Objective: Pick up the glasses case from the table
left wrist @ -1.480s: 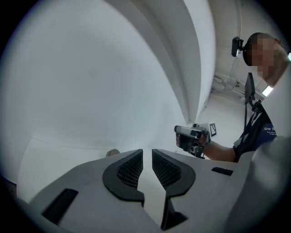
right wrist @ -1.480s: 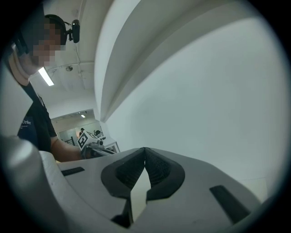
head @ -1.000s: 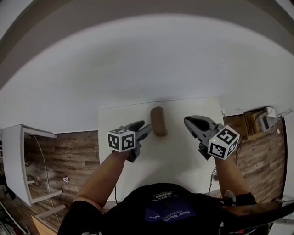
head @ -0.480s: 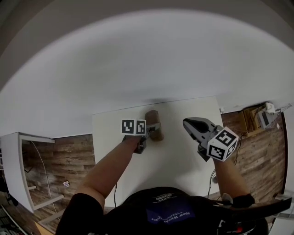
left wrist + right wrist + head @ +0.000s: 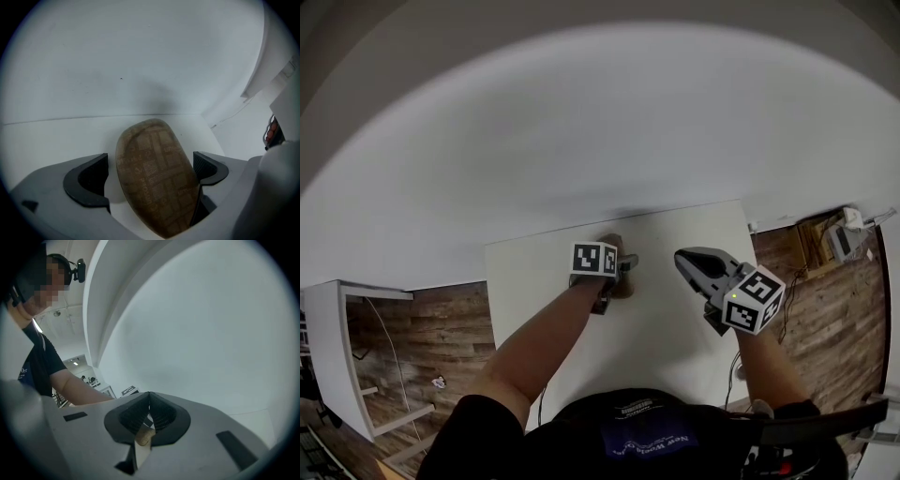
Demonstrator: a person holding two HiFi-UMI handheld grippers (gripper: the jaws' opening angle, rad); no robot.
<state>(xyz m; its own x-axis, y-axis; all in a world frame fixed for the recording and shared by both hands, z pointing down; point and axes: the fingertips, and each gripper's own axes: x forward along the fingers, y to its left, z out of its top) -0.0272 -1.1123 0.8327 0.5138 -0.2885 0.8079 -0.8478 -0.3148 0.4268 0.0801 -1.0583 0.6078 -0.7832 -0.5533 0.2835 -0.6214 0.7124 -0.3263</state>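
Observation:
A brown patterned glasses case [image 5: 154, 183] lies on the white table [image 5: 670, 323], near its far edge. In the head view only a bit of the case [image 5: 610, 243] shows past my left gripper [image 5: 622, 271], which points steeply down over it. In the left gripper view that gripper [image 5: 151, 164] straddles the case with its jaws opening; the left pad stands apart from the case and the right pad is close beside it. My right gripper [image 5: 686, 261] hovers to the right of the case. Its pads [image 5: 157, 411] meet with nothing between them.
The table stands against a plain white wall [image 5: 609, 131]. Wooden floor [image 5: 441, 319] lies on both sides, with a white shelf unit [image 5: 333, 347] at the left and boxes and cables [image 5: 834, 239] at the right. The person's torso is at the table's near edge.
My left gripper has moved forward and down from beside the case until its jaws stand around it. The right gripper has hardly shifted.

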